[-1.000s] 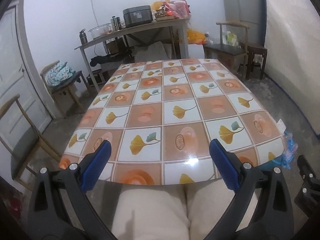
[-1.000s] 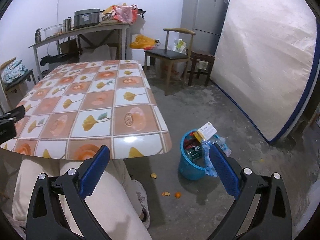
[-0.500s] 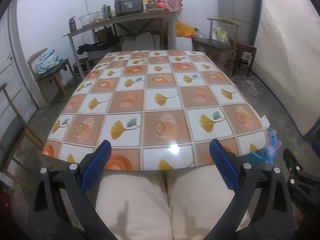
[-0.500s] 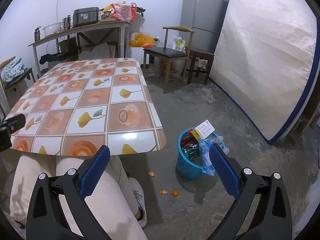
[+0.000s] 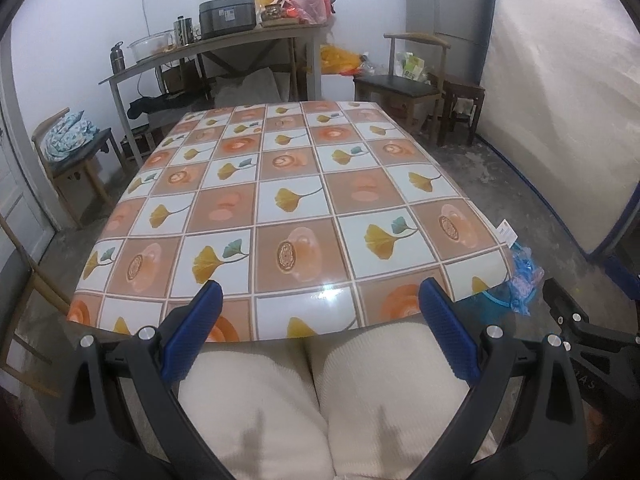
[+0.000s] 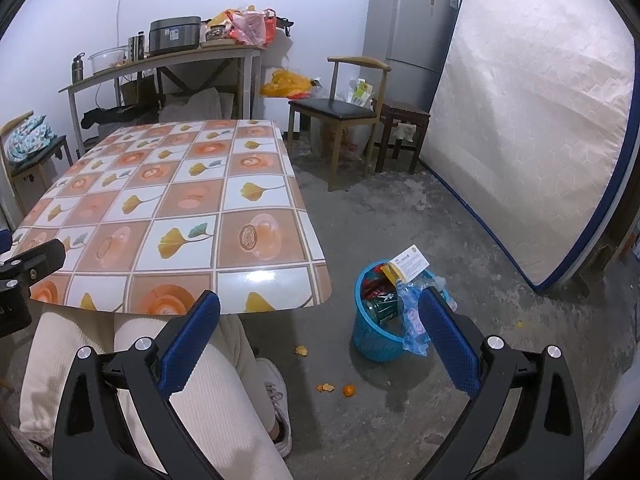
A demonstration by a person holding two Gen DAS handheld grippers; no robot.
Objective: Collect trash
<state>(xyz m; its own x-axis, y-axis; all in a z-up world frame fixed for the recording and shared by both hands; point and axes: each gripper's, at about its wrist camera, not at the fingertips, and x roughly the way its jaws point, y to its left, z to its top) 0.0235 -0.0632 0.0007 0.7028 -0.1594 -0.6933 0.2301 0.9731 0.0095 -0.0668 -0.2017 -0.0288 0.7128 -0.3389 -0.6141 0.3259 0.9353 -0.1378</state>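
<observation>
A blue plastic bin [image 6: 376,338] stands on the floor right of the table, stuffed with wrappers, a can, a crumpled plastic bag and a white card [image 6: 411,261]. Orange peel scraps [image 6: 301,350] and a small orange piece [image 6: 348,390] lie on the concrete in front of it. My right gripper [image 6: 320,342] is open and empty, held above the person's lap near the bin. My left gripper [image 5: 320,338] is open and empty over the knees at the table's near edge. In the left wrist view only the bin's rim [image 5: 496,300] shows past the table corner.
The table [image 5: 288,200] carries a tiled flower-pattern cloth. Pale trousers [image 5: 320,400] and a shoe [image 6: 276,400] sit under it. A wooden chair [image 6: 340,120], stool, fridge [image 6: 408,28] and leaning mattress [image 6: 528,120] line the right. A cluttered side table [image 5: 216,44] stands at the back.
Both grippers have drawn back and risen a little, so the table and bin look slightly farther. Both stay open and empty.
</observation>
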